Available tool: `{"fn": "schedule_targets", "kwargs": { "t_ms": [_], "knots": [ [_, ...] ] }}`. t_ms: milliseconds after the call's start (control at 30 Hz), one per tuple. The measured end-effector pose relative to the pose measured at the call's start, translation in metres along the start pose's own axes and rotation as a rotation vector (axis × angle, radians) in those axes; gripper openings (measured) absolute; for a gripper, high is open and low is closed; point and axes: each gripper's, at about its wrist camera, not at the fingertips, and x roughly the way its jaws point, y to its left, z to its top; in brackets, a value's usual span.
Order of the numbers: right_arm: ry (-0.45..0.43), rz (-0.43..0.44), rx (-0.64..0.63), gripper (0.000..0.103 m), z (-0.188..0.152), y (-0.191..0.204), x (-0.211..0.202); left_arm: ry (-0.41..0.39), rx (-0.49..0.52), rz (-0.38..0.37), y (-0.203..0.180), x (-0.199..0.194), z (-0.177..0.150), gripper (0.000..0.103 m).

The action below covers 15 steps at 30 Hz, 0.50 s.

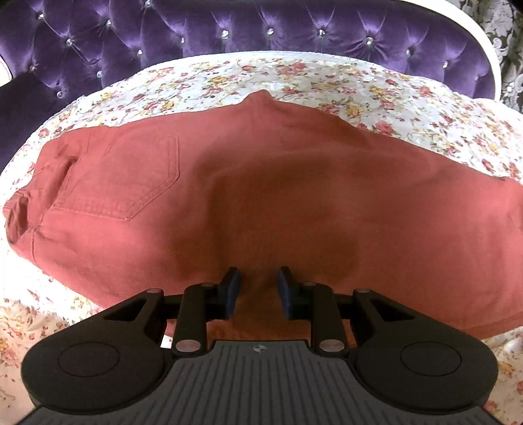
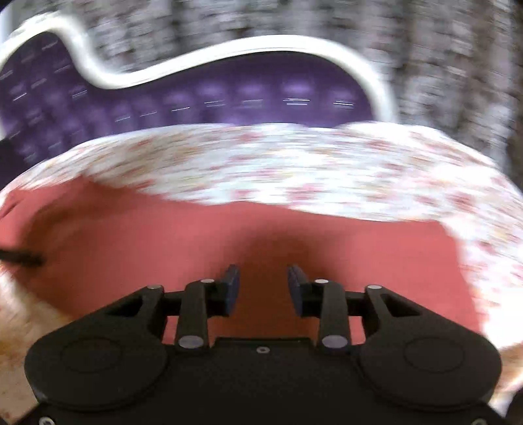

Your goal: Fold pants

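Rust-red pants (image 1: 261, 196) lie flat across a floral bedspread (image 1: 294, 78), waistband and back pocket (image 1: 130, 176) at the left, legs running right. My left gripper (image 1: 258, 284) is open and empty just above the near edge of the pants. In the blurred right wrist view the pants (image 2: 228, 235) fill the lower middle. My right gripper (image 2: 263, 282) is open and empty above them, near the leg end at the right. A dark object (image 2: 23, 256) at the left edge may be the other gripper.
A purple tufted headboard (image 1: 228, 29) with a white frame (image 2: 261, 45) stands behind the bed. Patterned wallpaper (image 2: 441, 49) is beyond it. Floral bedspread (image 2: 327, 163) surrounds the pants on all sides.
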Motion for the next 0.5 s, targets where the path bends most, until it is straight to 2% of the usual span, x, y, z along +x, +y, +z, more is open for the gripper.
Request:
{"fn": "schedule_targets", "kwargs": {
  "t_ms": [67, 167, 300, 500],
  "knots": [
    [0.015, -0.068, 0.055, 0.047, 0.004, -0.035, -0.001, 0.007, 0.006, 0.009, -0.002, 0.000, 0.000, 0.026],
    [0.064, -0.094, 0.120, 0.047, 0.011, -0.077, 0.004, 0.011, 0.005, 0.010, -0.001, -0.001, 0.000, 0.026],
    [0.089, -0.083, 0.174, 0.047, 0.012, -0.110, 0.013, 0.020, -0.005, 0.009, 0.000, 0.000, 0.002, 0.026],
    [0.142, -0.005, 0.194, 0.047, 0.012, -0.135, 0.027, 0.026, 0.001, 0.019, -0.002, 0.001, 0.003, 0.026]
  ]
}}
